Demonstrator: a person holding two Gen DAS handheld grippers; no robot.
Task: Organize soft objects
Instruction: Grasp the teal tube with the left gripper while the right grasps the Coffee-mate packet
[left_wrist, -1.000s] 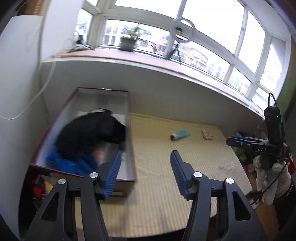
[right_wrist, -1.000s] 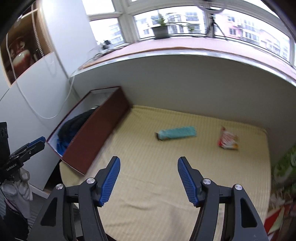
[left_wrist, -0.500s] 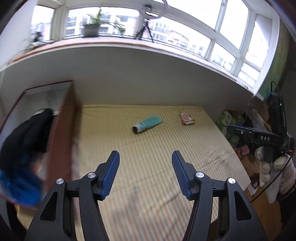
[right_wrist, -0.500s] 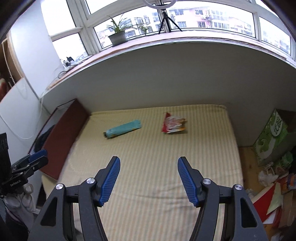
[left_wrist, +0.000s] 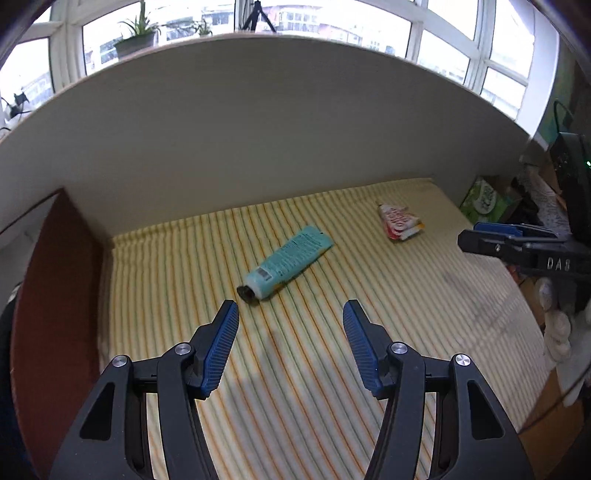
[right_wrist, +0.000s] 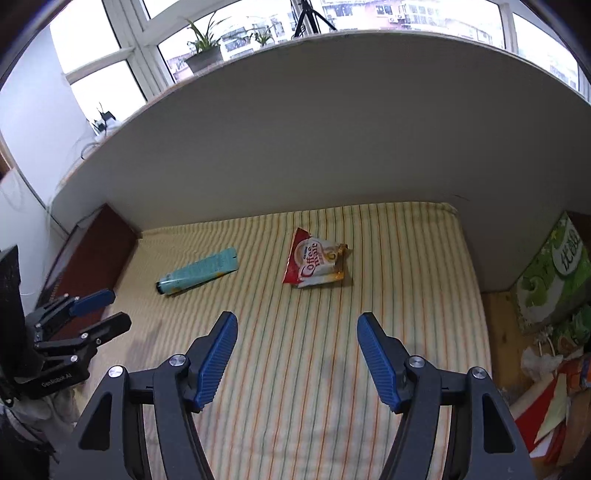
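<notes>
My left gripper hangs with its jaws spread wide and nothing between them, above the striped yellow mat. Just beyond its left fingertip lies the teal tube, cap toward me. My right gripper is likewise parted and empty; farther out sits the Coffee-mate packet, right of the tube. The dark red box stands at the mat's left edge.
</notes>
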